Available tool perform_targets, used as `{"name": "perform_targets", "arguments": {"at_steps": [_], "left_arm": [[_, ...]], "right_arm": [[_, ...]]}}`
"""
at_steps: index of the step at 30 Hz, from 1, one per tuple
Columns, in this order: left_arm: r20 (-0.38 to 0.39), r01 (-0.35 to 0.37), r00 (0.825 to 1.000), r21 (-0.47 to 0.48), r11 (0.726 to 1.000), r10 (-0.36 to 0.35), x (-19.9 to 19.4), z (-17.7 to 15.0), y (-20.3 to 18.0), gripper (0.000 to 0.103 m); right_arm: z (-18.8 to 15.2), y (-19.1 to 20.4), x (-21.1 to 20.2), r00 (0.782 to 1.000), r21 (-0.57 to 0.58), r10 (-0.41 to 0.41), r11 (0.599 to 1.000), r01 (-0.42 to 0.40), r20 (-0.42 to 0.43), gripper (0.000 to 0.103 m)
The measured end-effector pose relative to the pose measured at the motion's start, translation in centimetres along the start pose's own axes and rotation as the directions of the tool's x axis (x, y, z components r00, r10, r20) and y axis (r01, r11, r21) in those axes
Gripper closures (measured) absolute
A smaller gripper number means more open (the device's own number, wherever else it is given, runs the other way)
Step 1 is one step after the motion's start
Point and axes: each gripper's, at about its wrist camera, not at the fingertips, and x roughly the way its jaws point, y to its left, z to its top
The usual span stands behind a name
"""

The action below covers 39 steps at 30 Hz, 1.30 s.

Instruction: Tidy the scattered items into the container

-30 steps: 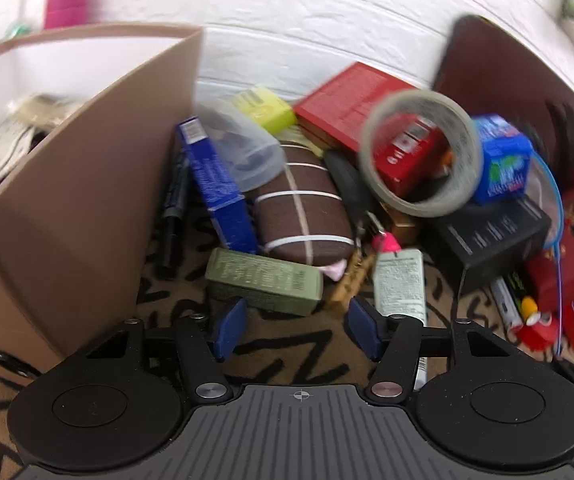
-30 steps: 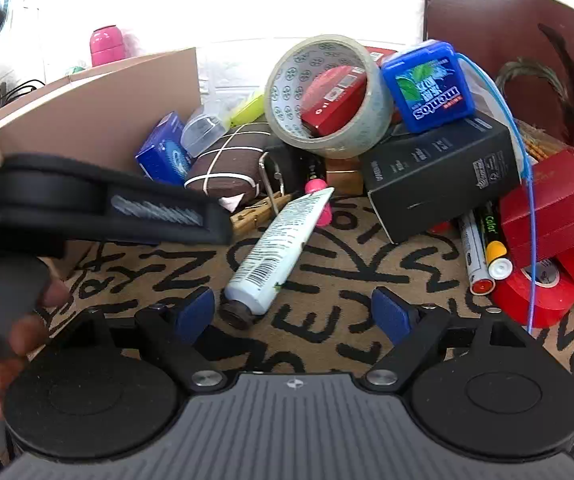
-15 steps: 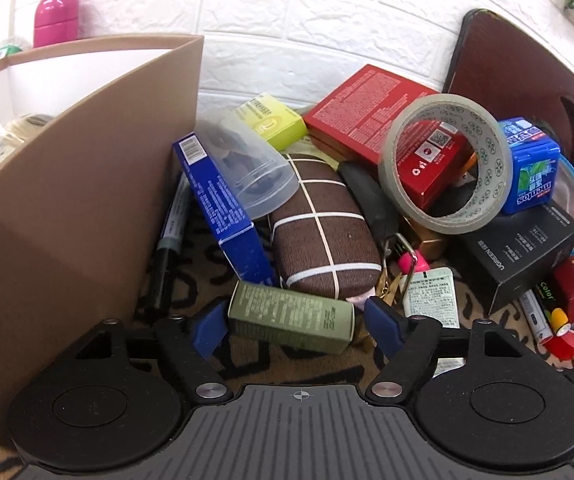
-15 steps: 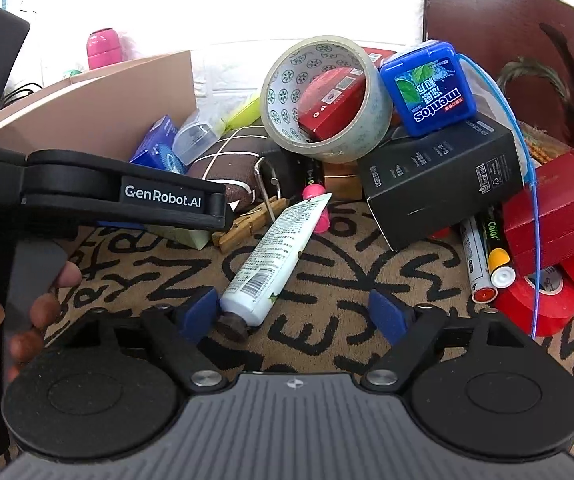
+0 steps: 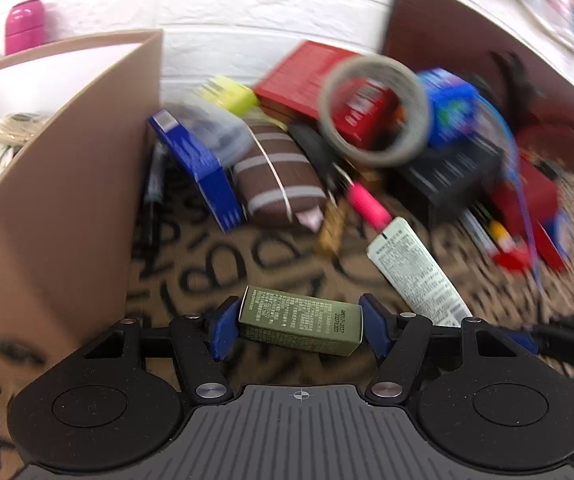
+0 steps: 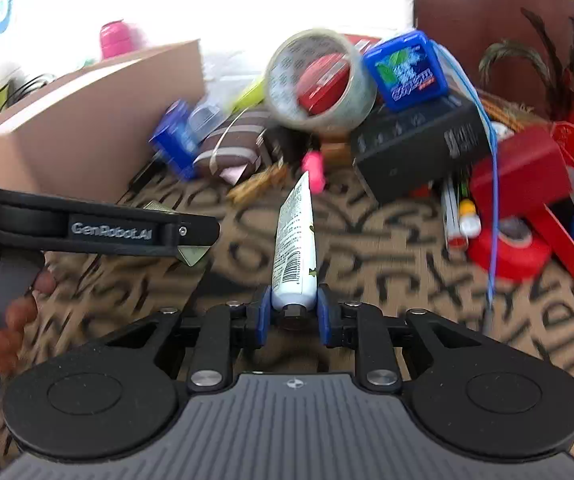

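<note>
The left claw (image 5: 299,322) is clamping the green box (image 5: 301,321) by its ends, near the cardboard container (image 5: 67,184) on its left. The right claw (image 6: 293,316) is pinching the white tube (image 6: 294,248) at its cap end. Both look light; the tube is probably soft, so gripping near the stiff cap suits it.

Bright, even indoor light; the white wall (image 6: 247,8) is blown out. Motion blur smears the background clutter, nearby objects stay sharp. Fisheye curvature bends the edges.
</note>
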Motion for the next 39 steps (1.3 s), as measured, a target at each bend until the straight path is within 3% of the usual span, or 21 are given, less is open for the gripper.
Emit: {"name": "perform_targets", "arguments": {"at_steps": [1,6,11,15,17,19,22,25,27,29,31,39], "left_arm": [[-0.011,0.011,1.0,-0.006,1.0,-0.011,-0.7,-0.4,0.1,0.037],[-0.07,0.042,0.996,-0.144,0.989,-0.052,-3.7,-2.1,0.9,0.014],[-0.09,0.008,0.995,-0.358,0.934,-0.043,-5.1,-3.0,1.6,0.012],[-0.078,-0.024,0.997,-0.439,0.898,-0.011,-4.5,-2.6,1.9,0.011],[-0.065,-0.032,0.998,-0.403,0.915,0.006,-3.7,-2.3,1.6,0.012],[-0.059,-0.045,0.998,-0.315,0.948,0.028,-3.0,-1.9,0.9,0.015],[-0.084,-0.028,0.996,-0.07,0.997,0.022,-2.1,-1.2,-0.3,0.025],[-0.116,-0.026,0.992,0.167,0.986,0.046,-2.1,-1.0,-1.4,0.028],[-0.117,-0.024,0.992,0.152,0.988,0.042,-3.0,-1.1,-1.4,0.022],[-0.145,-0.014,0.989,0.044,0.999,0.02,-3.3,-1.2,-0.8,0.014],[-0.168,-0.031,0.986,-0.061,0.998,0.02,-2.9,-1.6,-0.3,0.014],[-0.115,-0.137,0.985,-0.1,0.986,0.125,-4.3,-3.4,0.3,0.014]], "right_arm": [[-0.4,0.2,-0.7,1.0,-0.003,0.004,1.0,-0.004,-0.011,0.076],[-2.3,1.8,-3.8,0.997,-0.021,0.039,0.999,-0.04,-0.06,0.074],[-2.2,2.4,-5.2,1.0,-0.034,0.015,0.999,-0.016,-0.018,0.066],[-1.6,2.1,-5.5,1.0,-0.014,-0.014,1.0,0.014,0.003,0.064],[-1.6,2.0,-5.5,1.0,-0.014,-0.022,1.0,0.022,0.001,0.063],[-1.6,2.0,-5.3,1.0,-0.008,-0.026,1.0,0.026,-0.009,0.063],[-1.7,1.9,-5.1,0.999,-0.009,-0.036,0.999,0.036,-0.019,0.063],[-1.8,1.8,-5.2,0.999,-0.004,-0.042,0.999,0.042,-0.021,0.062],[-1.8,1.7,-5.2,0.999,-0.002,-0.045,0.999,0.045,-0.019,0.061],[-1.8,1.6,-5.1,0.999,0.006,-0.047,0.999,0.047,-0.02,0.058],[-1.7,1.6,-4.9,0.999,0.009,-0.049,0.999,0.049,-0.022,0.057],[-1.8,1.7,-5.6,0.999,0.0,-0.045,0.999,0.045,-0.01,0.052]]}}
